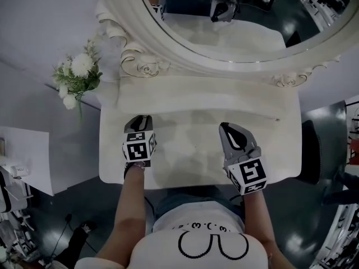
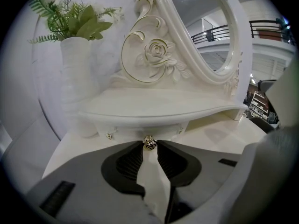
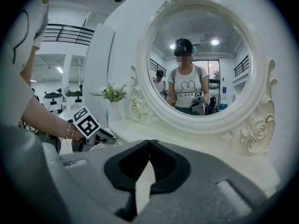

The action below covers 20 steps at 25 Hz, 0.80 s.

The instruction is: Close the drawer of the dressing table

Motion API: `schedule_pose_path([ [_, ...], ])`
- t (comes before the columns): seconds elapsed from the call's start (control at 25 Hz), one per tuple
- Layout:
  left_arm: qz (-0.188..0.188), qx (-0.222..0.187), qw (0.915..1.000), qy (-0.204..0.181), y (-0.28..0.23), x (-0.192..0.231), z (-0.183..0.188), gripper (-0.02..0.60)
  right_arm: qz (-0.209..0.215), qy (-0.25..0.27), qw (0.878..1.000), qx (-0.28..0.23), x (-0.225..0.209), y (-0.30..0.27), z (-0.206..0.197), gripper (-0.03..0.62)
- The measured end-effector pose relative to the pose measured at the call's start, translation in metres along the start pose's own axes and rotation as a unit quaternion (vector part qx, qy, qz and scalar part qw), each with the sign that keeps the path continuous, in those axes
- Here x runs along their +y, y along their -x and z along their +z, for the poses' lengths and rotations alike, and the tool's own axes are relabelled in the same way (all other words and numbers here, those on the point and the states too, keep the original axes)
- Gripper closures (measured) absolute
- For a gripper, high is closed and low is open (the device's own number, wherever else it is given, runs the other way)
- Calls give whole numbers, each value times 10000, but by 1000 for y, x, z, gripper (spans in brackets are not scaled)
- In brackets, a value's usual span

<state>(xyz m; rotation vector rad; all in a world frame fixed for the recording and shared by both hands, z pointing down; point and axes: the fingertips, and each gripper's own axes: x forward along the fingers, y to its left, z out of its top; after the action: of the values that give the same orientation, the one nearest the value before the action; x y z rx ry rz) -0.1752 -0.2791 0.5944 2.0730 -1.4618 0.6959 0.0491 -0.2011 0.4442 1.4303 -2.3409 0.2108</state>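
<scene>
The white dressing table [image 1: 190, 161] carries a raised shelf [image 2: 159, 107] with small drawers under it. In the left gripper view a small gold drawer knob [image 2: 149, 143] sits right between the tips of my left gripper [image 2: 149, 146], and the jaws close on it from both sides. How far that drawer stands out I cannot tell. From the head view, the left gripper [image 1: 143, 118] points at the shelf's front on the left. My right gripper [image 1: 224, 126] hovers over the tabletop to the right, shut, with nothing between its touching tips [image 3: 149, 143].
A big oval mirror [image 1: 241, 21] in an ornate frame rises behind the shelf. A white vase with flowers [image 1: 78, 74] stands at the table's left end. Two more small knobs [image 2: 110, 135] flank the gripped one. The person's body is close against the table's front edge.
</scene>
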Motion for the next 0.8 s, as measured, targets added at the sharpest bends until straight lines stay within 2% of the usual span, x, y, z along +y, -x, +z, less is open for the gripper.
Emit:
schedule_pose_path([
  [0.16,1,8,10000,43,6,0,0,450,40,-7,10000,-64,3,-1,5,594],
  [0.24,-31,-45,10000,68,12,-1,1,390,57,-9,9999,-101,5,-1,8,594],
  [0.32,-39,-142,9999,77,19,1,4,357,79,-5,9999,-138,8,-3,10,594],
  [0.56,-61,-548,9984,78,51,5,21,354,117,-30,9996,-266,16,-4,20,594],
  [0.8,-160,-1248,9920,56,92,7,46,354,137,-8,9991,-409,26,-2,34,594],
])
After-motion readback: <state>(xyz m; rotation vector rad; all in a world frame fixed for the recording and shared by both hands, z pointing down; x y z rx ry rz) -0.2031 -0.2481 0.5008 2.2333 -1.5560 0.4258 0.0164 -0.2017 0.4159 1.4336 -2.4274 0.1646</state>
